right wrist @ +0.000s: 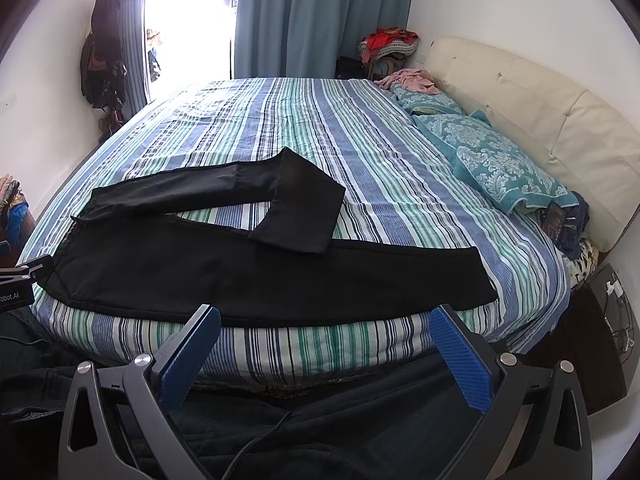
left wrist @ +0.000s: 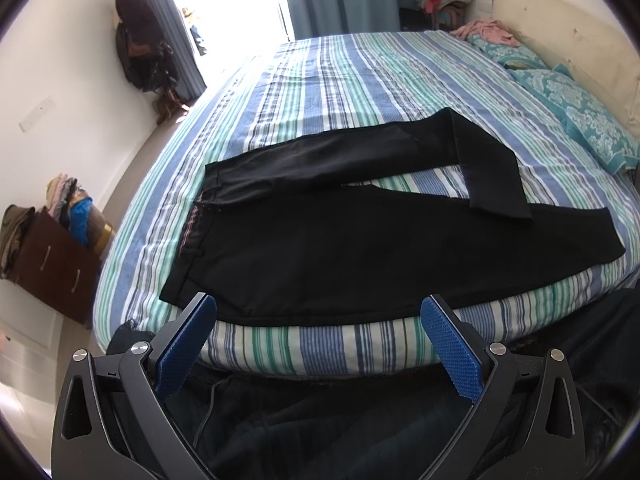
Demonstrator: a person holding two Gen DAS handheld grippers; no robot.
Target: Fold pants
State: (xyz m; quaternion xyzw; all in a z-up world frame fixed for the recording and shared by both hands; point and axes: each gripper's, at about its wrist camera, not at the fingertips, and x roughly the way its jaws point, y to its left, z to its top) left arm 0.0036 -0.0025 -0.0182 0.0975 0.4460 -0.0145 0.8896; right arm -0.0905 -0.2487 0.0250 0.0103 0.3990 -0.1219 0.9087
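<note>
Black pants lie flat on the striped bed along its near edge, waistband to the left. The near leg runs straight to the right; the far leg is bent back so its cuff rests across the near leg. The pants also show in the right wrist view, with the bent cuff. My left gripper is open and empty, just short of the pants' near hem. My right gripper is open and empty, also at the bed's near edge.
Teal patterned pillows and a cream headboard lie on the right. A dresser with clothes stands at left, a dark nightstand at right. Part of the left gripper shows at the left edge.
</note>
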